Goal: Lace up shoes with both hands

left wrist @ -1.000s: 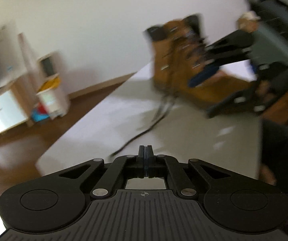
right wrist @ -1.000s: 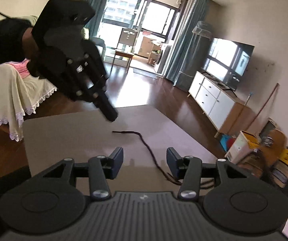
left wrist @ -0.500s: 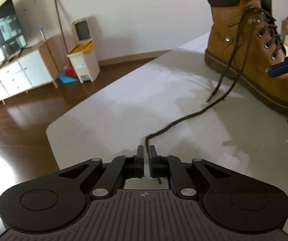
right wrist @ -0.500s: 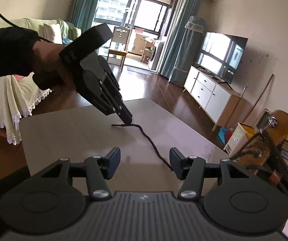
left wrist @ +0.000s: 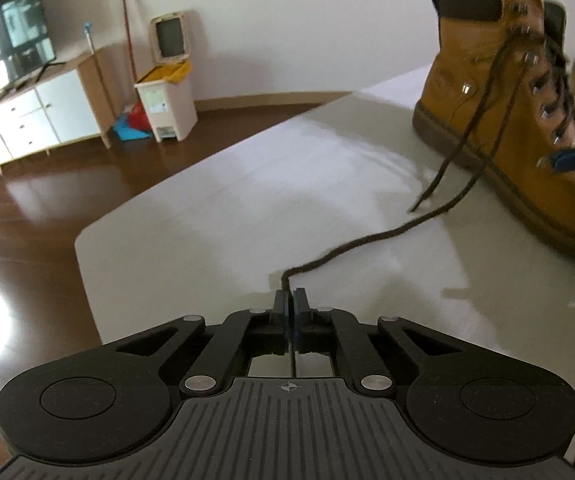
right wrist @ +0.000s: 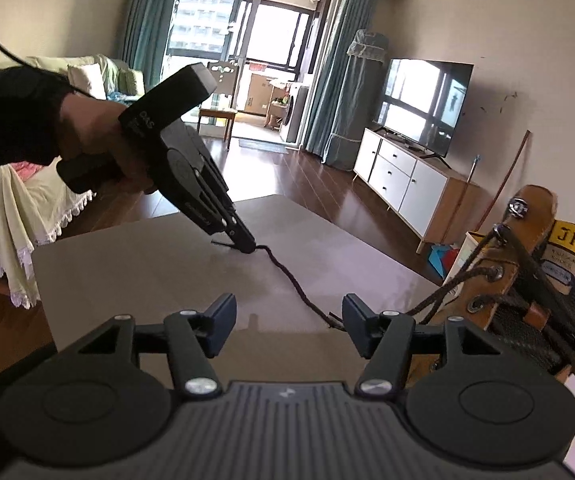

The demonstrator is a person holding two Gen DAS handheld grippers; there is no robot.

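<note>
Left claw (left wrist: 289, 300) lower now, pinching lace (left wrist: 367, 238) end; right claw (right wrist: 287, 322) widening, empty.

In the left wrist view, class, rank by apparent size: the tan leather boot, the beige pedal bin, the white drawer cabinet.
1. Tan leather boot, largest, though nearest the camera.
2. White drawer cabinet.
3. Beige pedal bin, smallest; it and the cabinet stand farther off, so true sizes stay unsure.

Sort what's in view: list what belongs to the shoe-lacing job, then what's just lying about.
Job: boot; shoelace, its end pinched in the shut left gripper; right gripper, open, nothing between its jaws; table.

Lying about: TV, white cabinet, bin.
</note>
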